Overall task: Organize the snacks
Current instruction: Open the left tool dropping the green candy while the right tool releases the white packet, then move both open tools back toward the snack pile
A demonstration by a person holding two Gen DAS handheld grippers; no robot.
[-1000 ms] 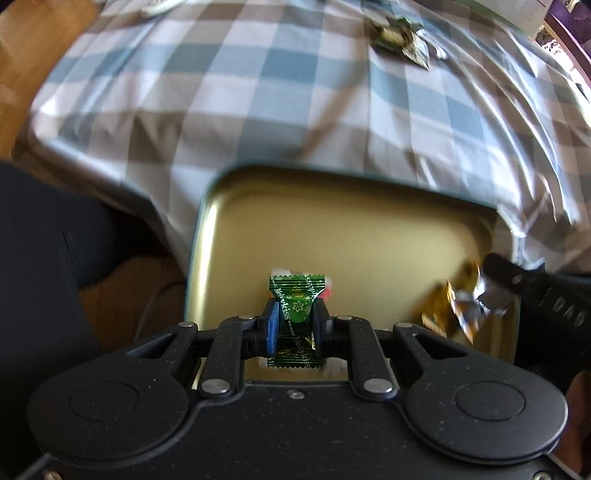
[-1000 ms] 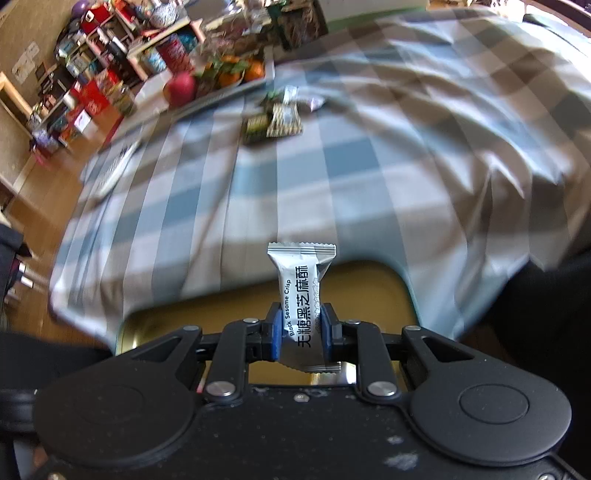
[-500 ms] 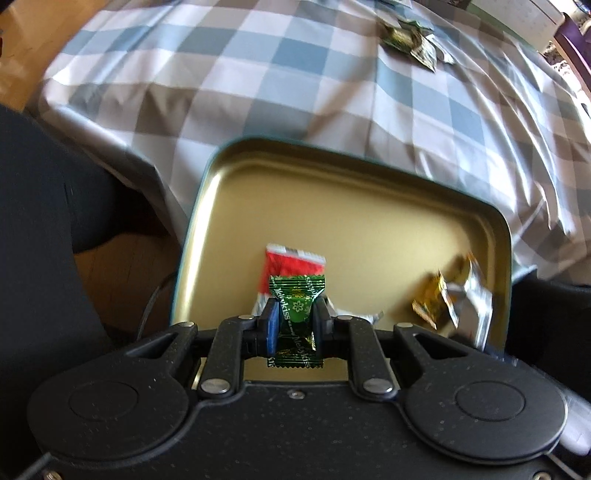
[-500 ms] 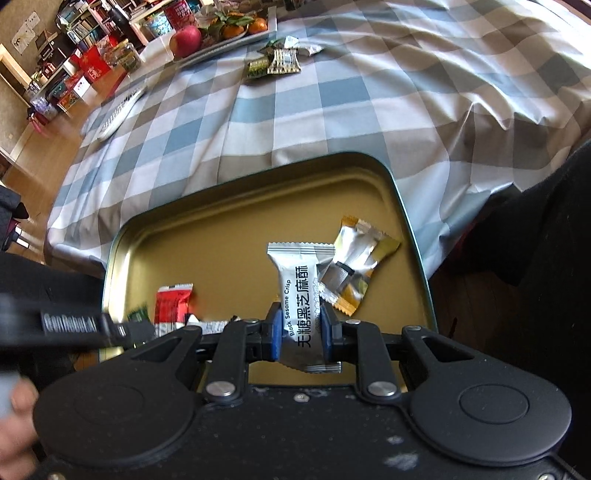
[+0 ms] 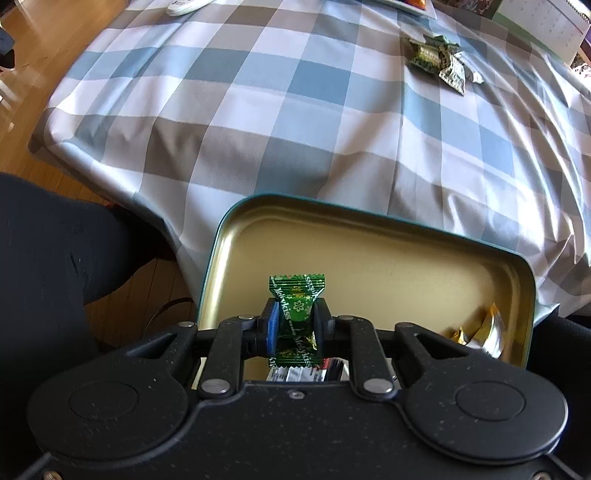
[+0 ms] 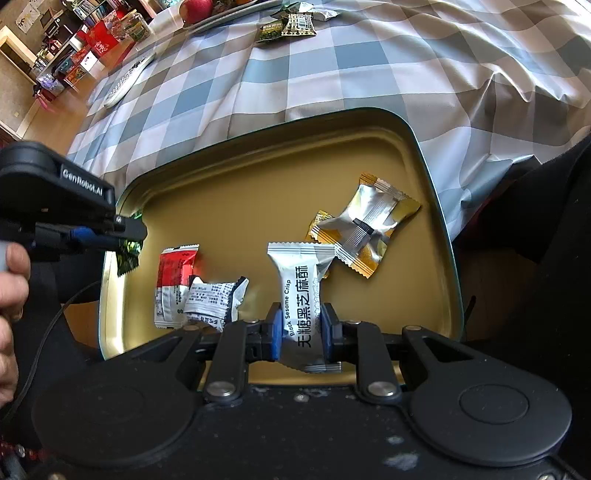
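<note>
My left gripper (image 5: 294,325) is shut on a green Melty Kiss candy (image 5: 297,306) above the near left part of a gold tin tray (image 5: 388,254). In the right wrist view the left gripper (image 6: 127,240) shows at the tray's left edge. My right gripper (image 6: 302,330) is shut on a silver black sesame crisp packet (image 6: 301,291) over the tray's (image 6: 258,173) near middle. In the tray lie a red packet (image 6: 173,277), a white-black packet (image 6: 212,299) and two silver-gold packets (image 6: 364,229).
The tray sits at the near edge of a table with a blue-grey checked cloth (image 5: 295,92). A small pile of snack packets (image 5: 437,61) lies far across it. A remote (image 6: 125,83) and a fruit tray (image 6: 207,14) are at the far side.
Both grippers pulled back and rose over the tray, each still holding its snack. The right wrist view now shows more of the tray's contents.
</note>
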